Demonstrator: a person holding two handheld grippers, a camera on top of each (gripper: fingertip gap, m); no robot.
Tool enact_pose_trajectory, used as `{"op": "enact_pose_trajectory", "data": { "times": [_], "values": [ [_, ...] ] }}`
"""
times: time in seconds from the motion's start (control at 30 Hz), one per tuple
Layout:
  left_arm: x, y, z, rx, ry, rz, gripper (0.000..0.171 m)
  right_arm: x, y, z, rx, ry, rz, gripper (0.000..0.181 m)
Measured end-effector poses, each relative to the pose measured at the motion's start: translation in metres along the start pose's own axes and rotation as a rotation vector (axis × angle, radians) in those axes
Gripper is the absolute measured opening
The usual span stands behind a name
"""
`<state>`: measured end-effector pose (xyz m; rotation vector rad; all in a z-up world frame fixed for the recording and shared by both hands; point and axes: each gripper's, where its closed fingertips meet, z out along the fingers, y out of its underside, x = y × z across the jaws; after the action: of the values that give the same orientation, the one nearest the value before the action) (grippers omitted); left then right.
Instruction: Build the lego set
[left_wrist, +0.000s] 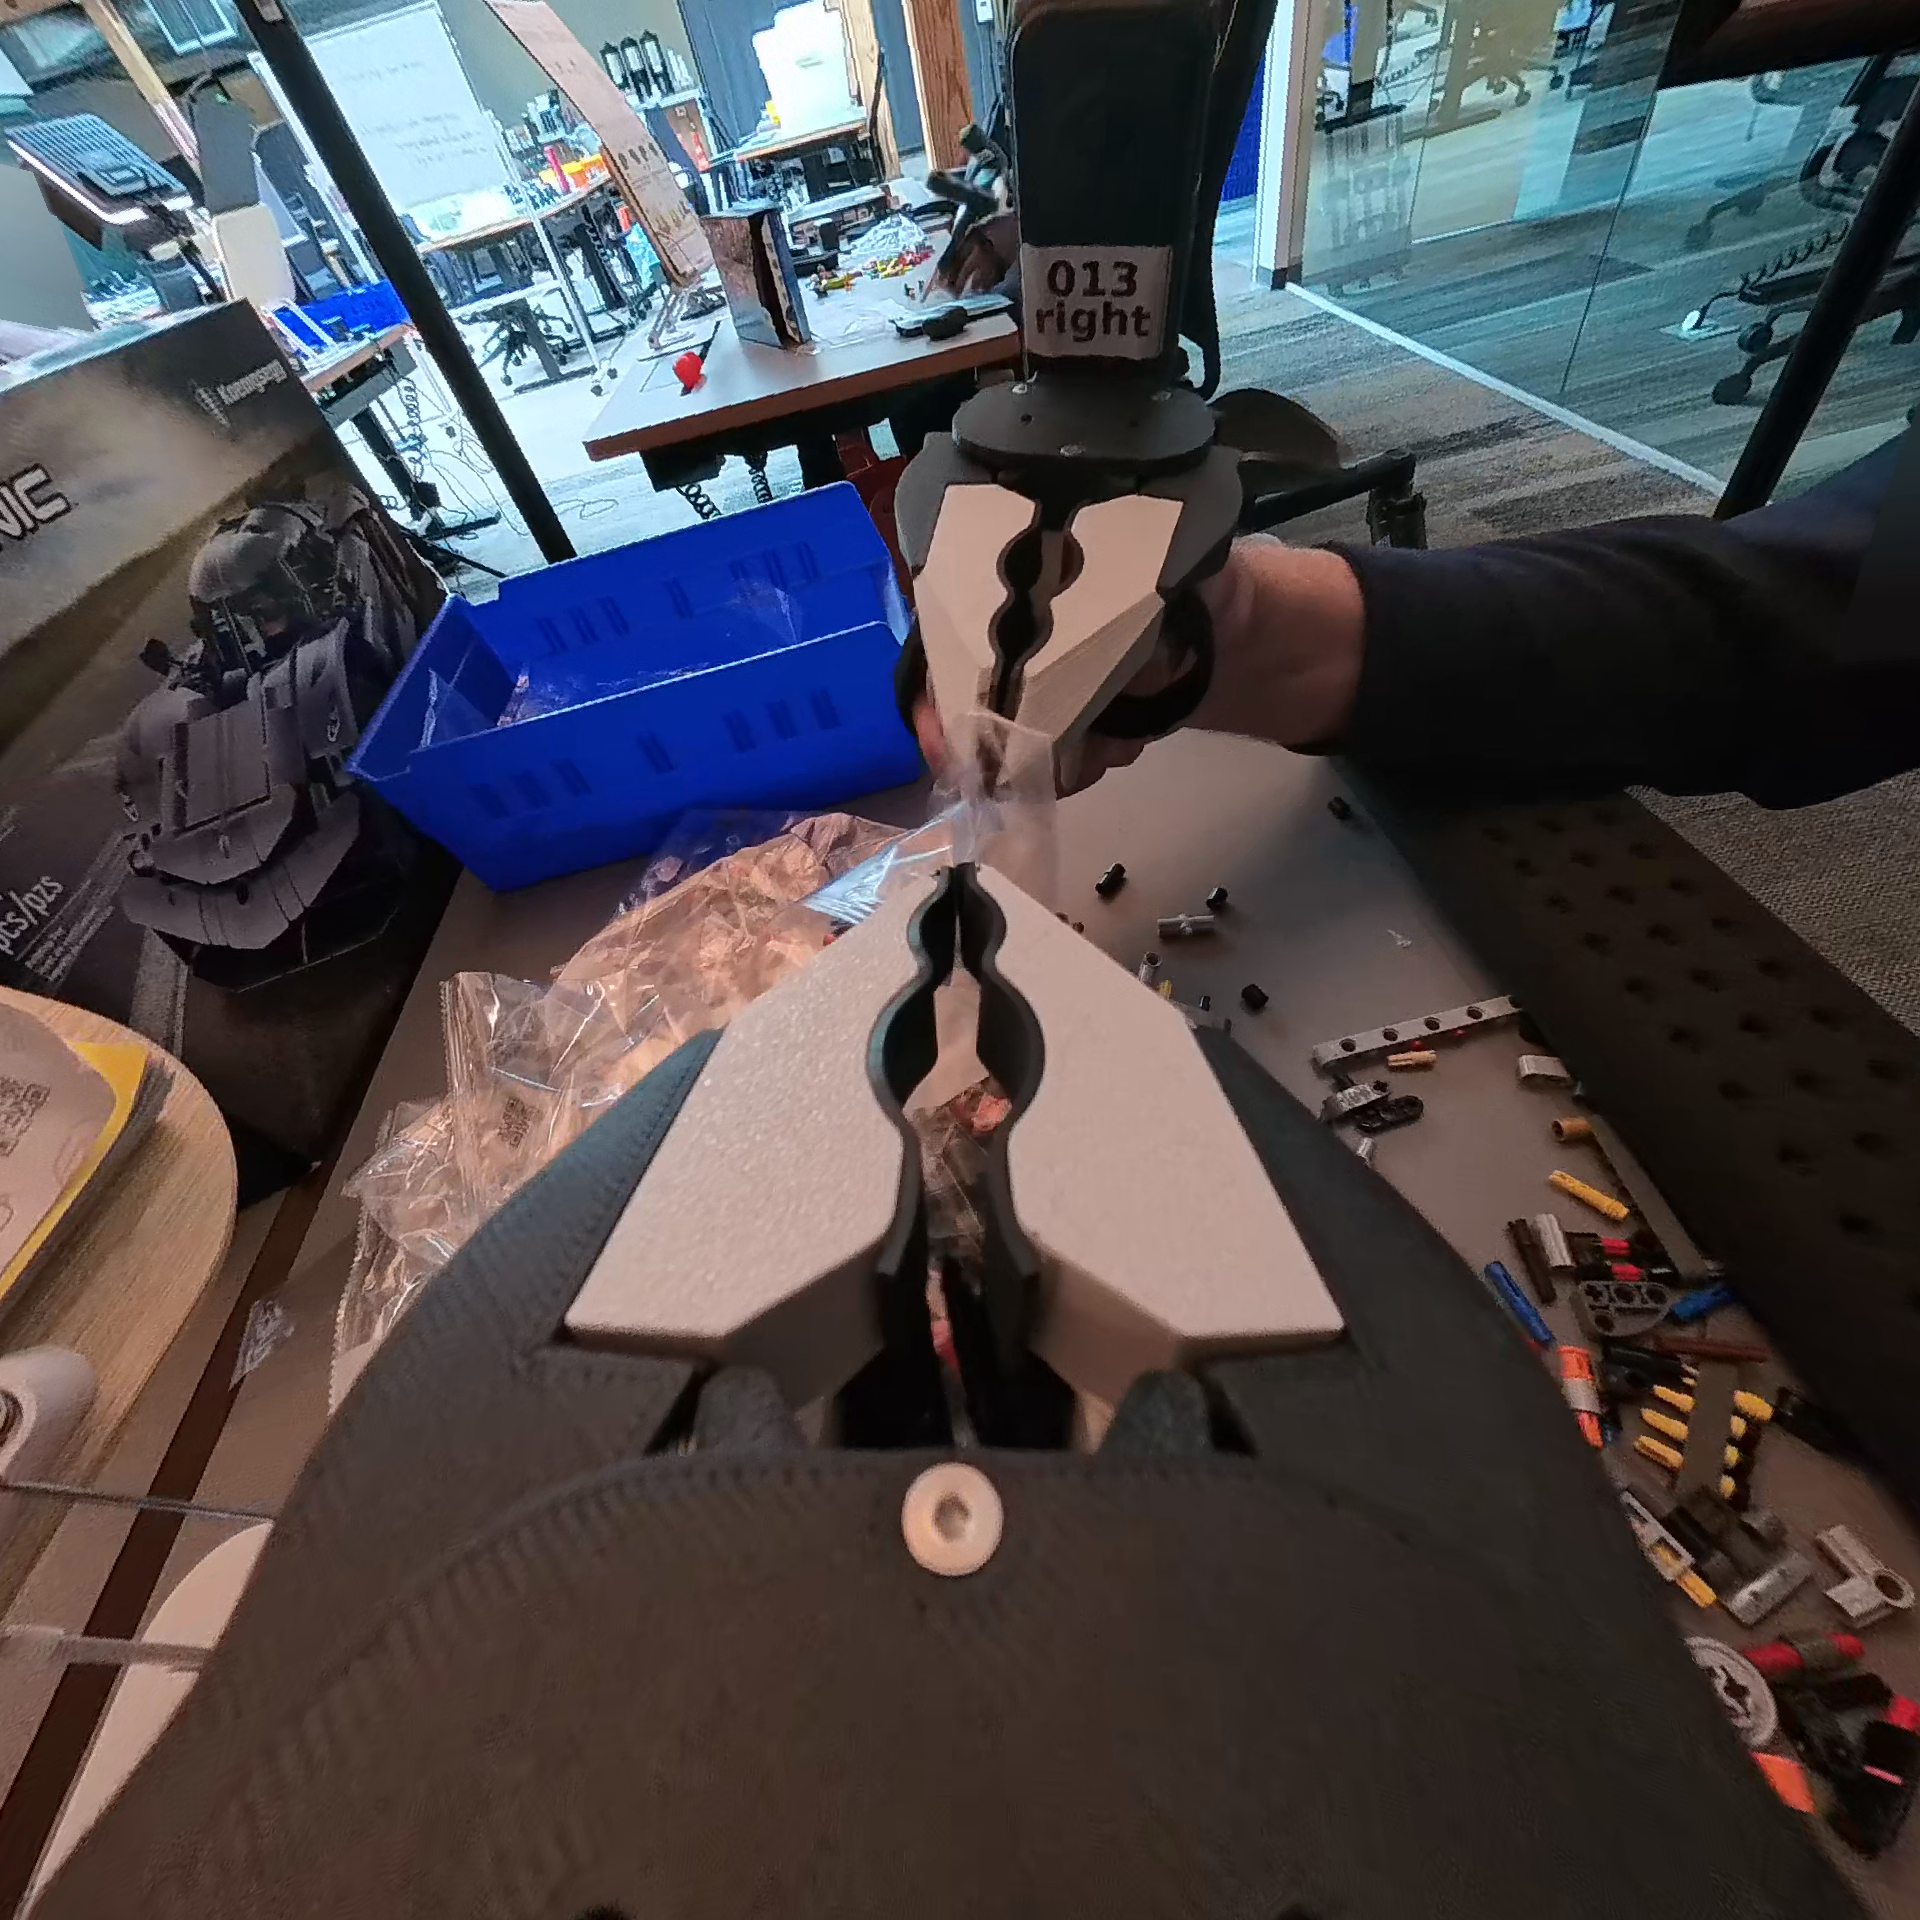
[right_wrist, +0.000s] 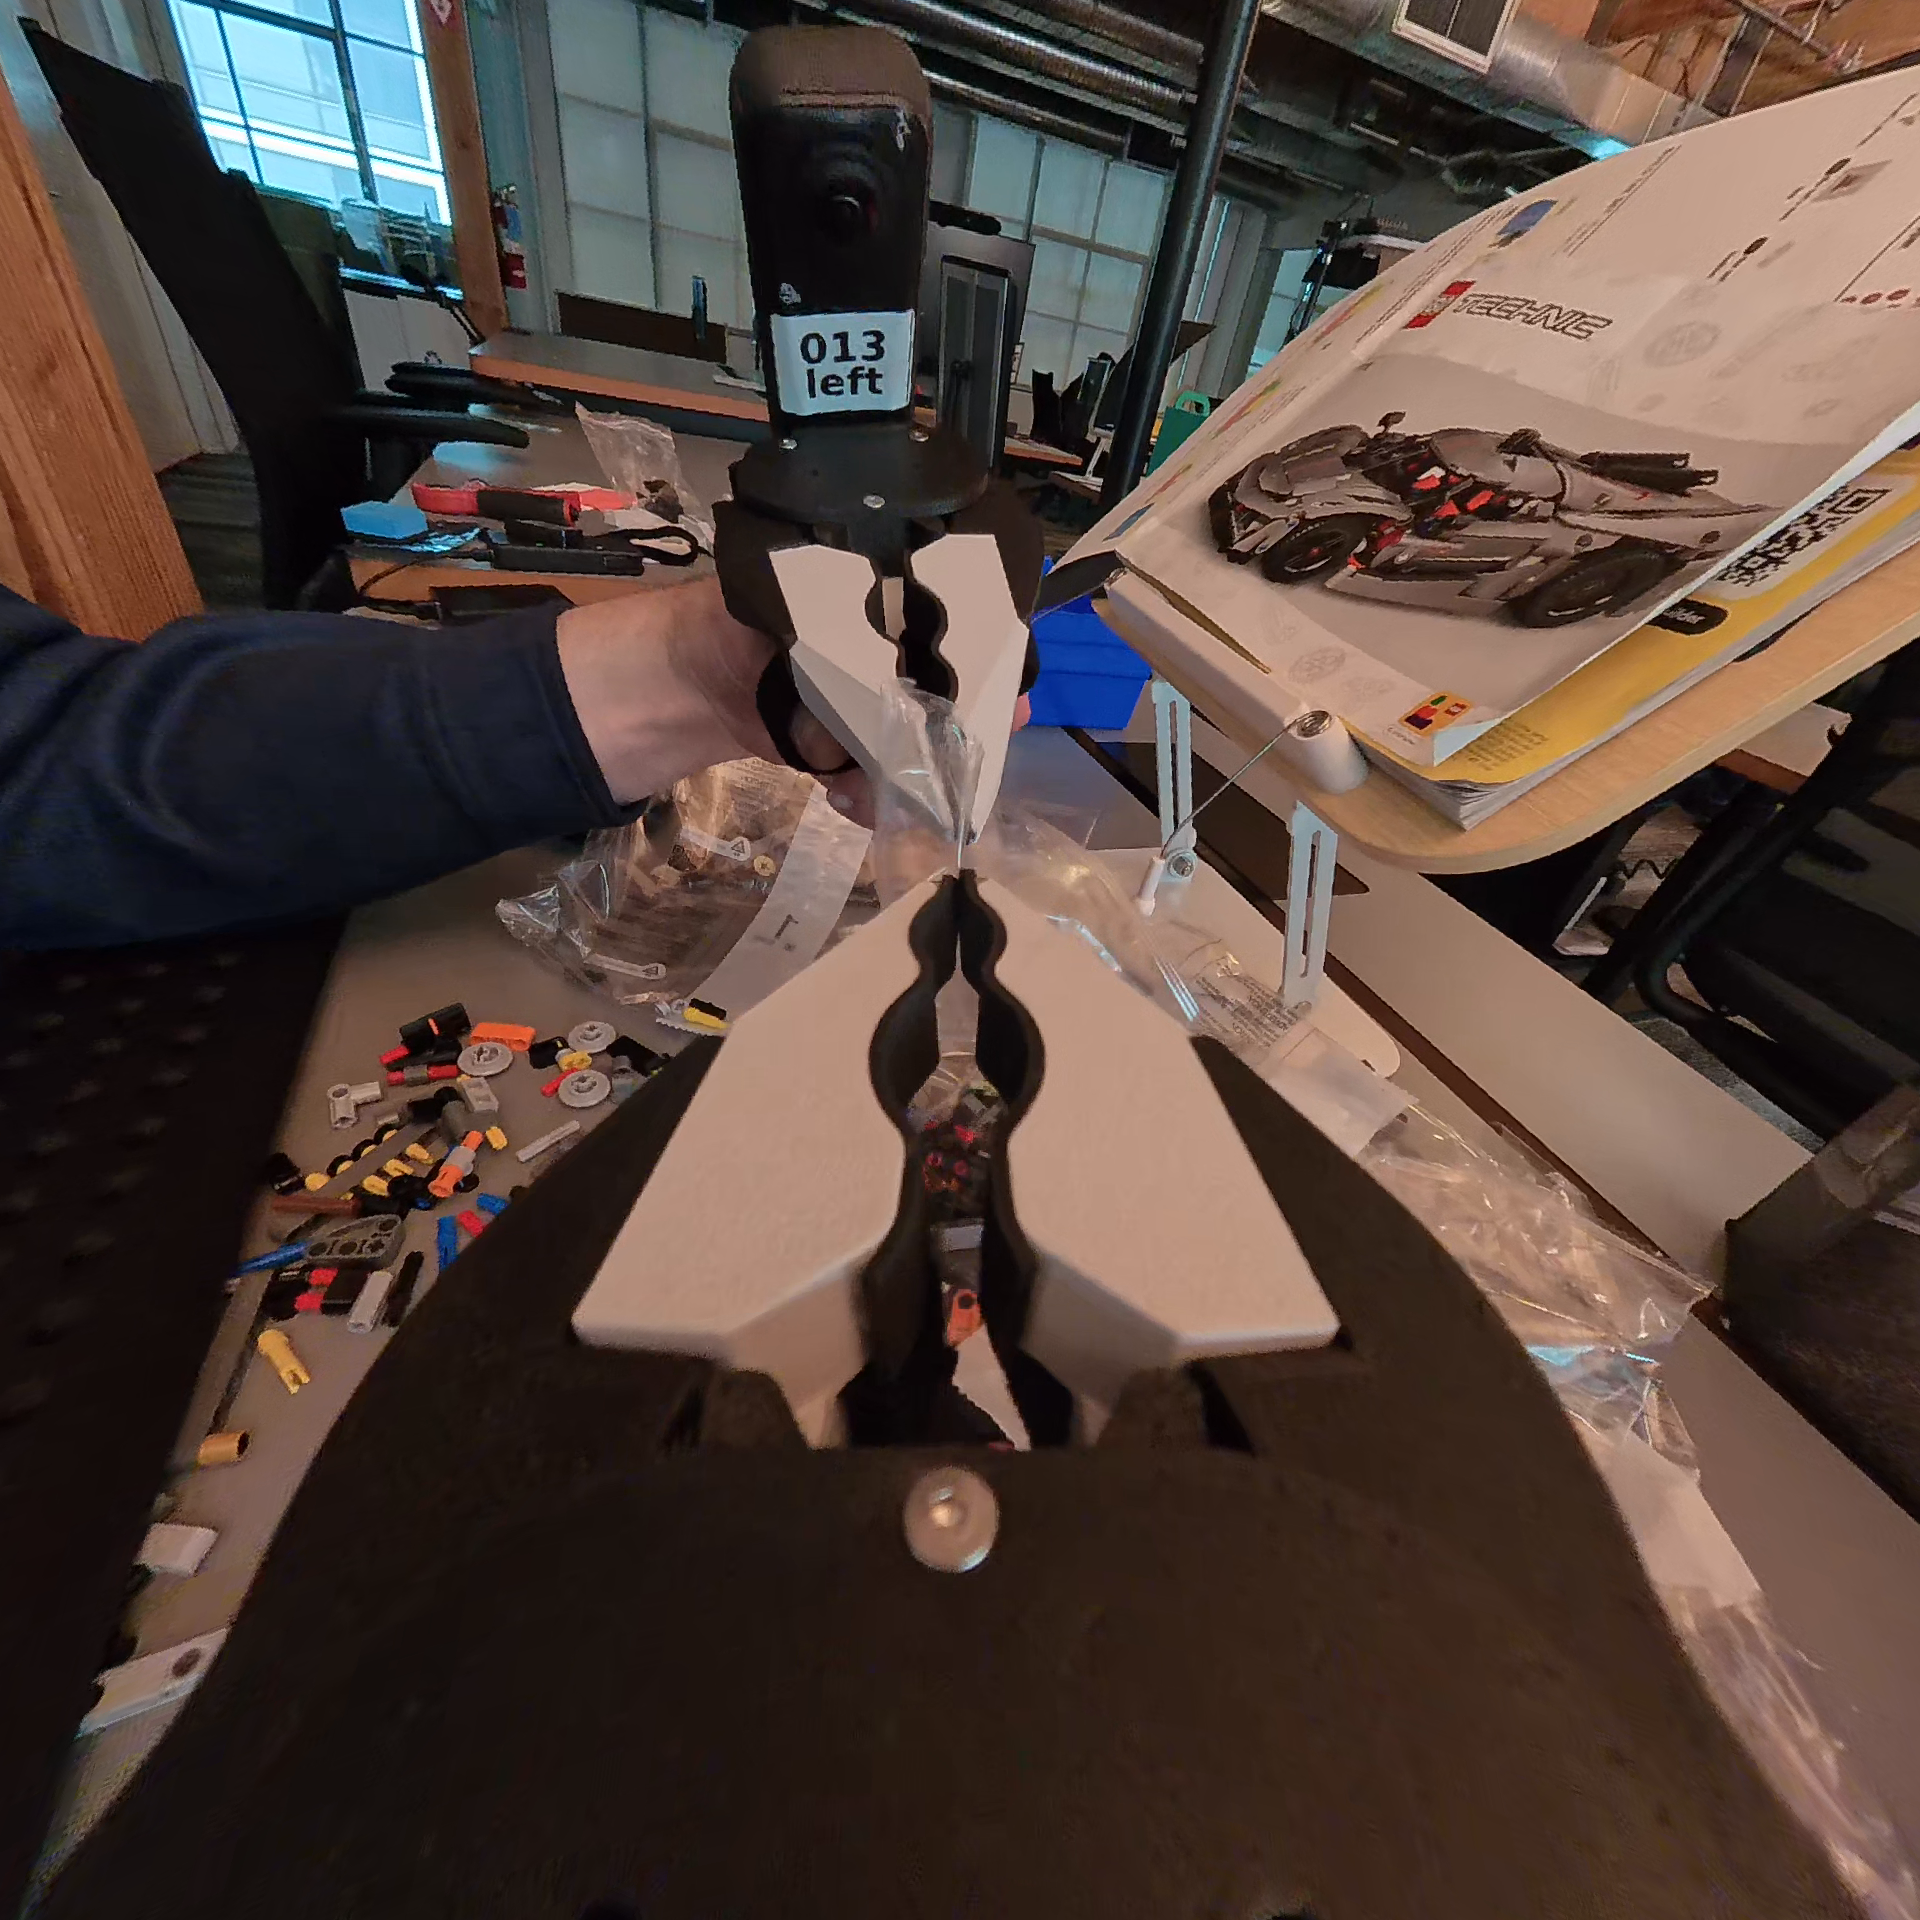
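- Clearly, both the left gripper (left_wrist: 961, 883) and right gripper (right_wrist: 958, 883) have jaws clamped on a clear plastic bag (left_wrist: 977, 800).
- Thin, slippery film; best pinched at its edge.

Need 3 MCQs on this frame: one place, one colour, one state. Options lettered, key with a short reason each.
1. Where do the loose lego pieces lie?
A. in the bin
B. on the grey tabletop
C. on the booklet stand

2. What colour is the bin behind the bags?
A. red
B. green
C. blue

3. How does the left gripper stand?
A. shut on the clear plastic bag
B. wide open above the table
C. shut on a yellow pin

Key:
1 B: the pieces are scattered over the bare tabletop, beside the black pegboard mat.
2 C: the bin's walls are bright blue.
3 A: its tips meet on the bag's film, which the right gripper pinches from the other side.
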<state>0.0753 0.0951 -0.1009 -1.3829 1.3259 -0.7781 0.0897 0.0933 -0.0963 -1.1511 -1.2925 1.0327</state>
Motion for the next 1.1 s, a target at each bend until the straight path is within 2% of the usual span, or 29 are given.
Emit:
{"op": "enact_pose_trajectory", "data": {
  "times": [0.1,0.17,0.23,0.4,0.5,0.6,1.1],
  "values": [
    [-0.01,0.006,-0.01,-0.012,-0.046,-0.016,0.0,0.008,-0.011,-0.015,0.062,0.024,0.026,0.0],
    [-0.01,-0.003,-0.024,0.079,-0.036,-0.048,0.0,0.009,-0.02,-0.023,0.121,0.009,0.055,0.0],
    [-0.006,-0.01,-0.023,0.082,-0.032,-0.025,0.0,0.01,-0.014,-0.016,0.085,0.025,0.041,0.0],
    [-0.002,0.003,0.0,-0.017,-0.02,-0.002,0.0,0.002,-0.013,-0.006,0.06,0.036,-0.015,0.007],
    [0.001,0.001,0.005,-0.01,-0.008,0.003,0.0,0.0,-0.004,0.002,0.019,0.034,-0.02,0.011],
    [0.001,0.002,0.006,-0.023,-0.007,0.009,0.0,0.0,-0.002,0.004,0.007,0.041,-0.034,0.0],
    [0.002,-0.003,0.005,-0.009,-0.007,0.001,0.0,0.0,-0.001,0.0,-0.004,0.037,-0.055,0.0]
  ]
}}
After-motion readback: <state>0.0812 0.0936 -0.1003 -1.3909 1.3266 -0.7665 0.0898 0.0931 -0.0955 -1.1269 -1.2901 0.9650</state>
